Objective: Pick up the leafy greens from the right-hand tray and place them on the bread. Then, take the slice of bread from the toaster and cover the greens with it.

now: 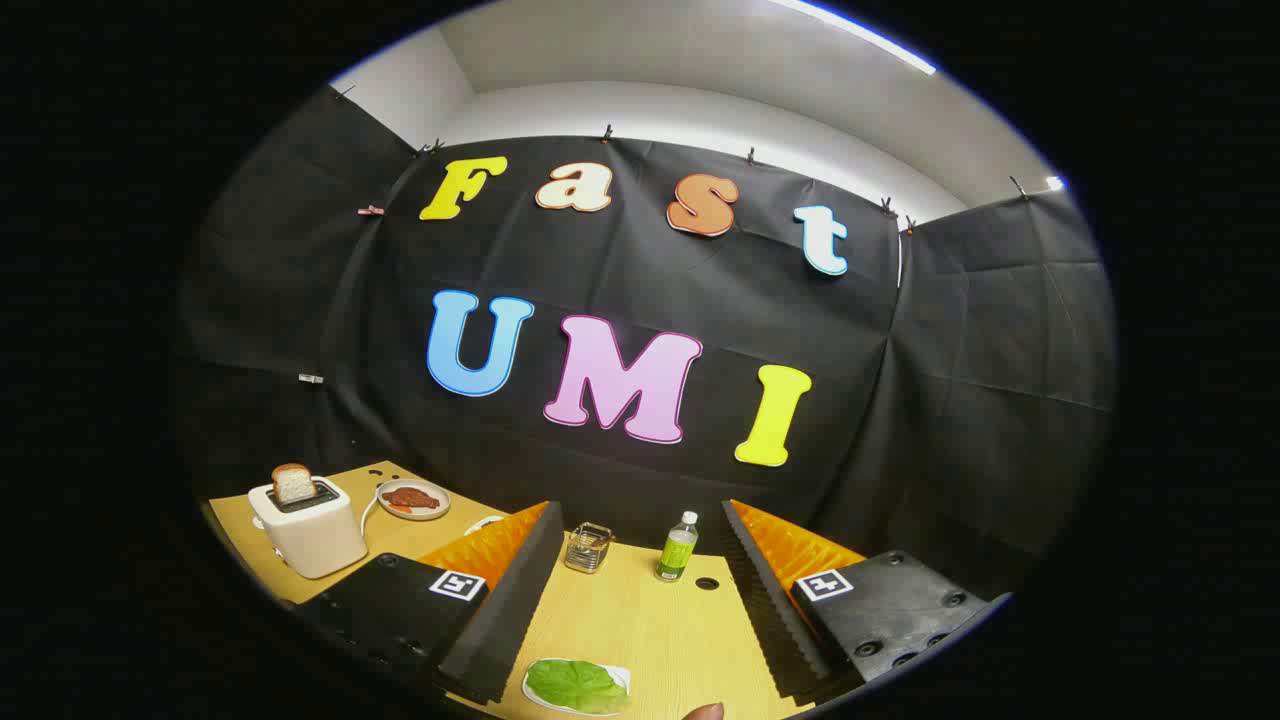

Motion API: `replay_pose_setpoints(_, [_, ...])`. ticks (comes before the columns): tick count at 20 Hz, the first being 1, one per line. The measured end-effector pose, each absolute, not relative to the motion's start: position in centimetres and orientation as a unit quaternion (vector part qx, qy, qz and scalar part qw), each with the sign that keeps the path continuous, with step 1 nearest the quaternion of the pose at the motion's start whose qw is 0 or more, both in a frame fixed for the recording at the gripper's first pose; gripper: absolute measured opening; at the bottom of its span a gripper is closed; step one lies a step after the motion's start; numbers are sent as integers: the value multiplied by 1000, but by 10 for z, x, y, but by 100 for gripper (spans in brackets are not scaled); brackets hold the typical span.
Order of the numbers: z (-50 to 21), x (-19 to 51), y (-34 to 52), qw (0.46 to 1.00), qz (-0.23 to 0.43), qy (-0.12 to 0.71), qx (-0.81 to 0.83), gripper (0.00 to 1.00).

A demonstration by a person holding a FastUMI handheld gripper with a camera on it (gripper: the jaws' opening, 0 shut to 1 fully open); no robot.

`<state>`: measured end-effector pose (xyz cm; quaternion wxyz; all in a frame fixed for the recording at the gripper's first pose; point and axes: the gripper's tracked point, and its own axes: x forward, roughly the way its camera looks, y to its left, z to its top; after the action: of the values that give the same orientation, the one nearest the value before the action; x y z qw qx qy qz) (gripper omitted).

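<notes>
My hand-held gripper (640, 600) is spread wide, its two fingers (510, 590) standing well apart with nothing pinched between them. I take the leafy greens (575, 684) as my landmark. They lie on a small white tray (620, 678) on the worktop (640, 620), low between my fingers and closer to the left finger than to the right one. They sit nearer to me than the fingertips reach, so the coming move, as I judge it, is down and a little back and left, not forward.

The leaf is a broad, crinkled oval. Its long axis runs roughly across the gap between my fingers, tilted slightly, one end toward the left finger and the other toward the bare rim of the tray. Closing along that axis would only catch the ends, so I would think of turning the fingers to pinch it across its short side.

Well beyond the greens, past the fingertips, stand a small glass holder (589, 547) and a green bottle (677, 547). Far off to the left of the greens is the toaster (310, 535) with a slice of bread (292, 483) standing upright in its slot, and just beside it a plate (413, 499) carrying something reddish-brown that I cannot make out clearly.
</notes>
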<state>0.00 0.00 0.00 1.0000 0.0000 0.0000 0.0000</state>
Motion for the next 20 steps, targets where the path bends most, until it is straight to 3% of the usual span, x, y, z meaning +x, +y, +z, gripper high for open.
replay_pose_setpoints(20, [-3, -3, -4, 1000, 1, 8, 0, 97])
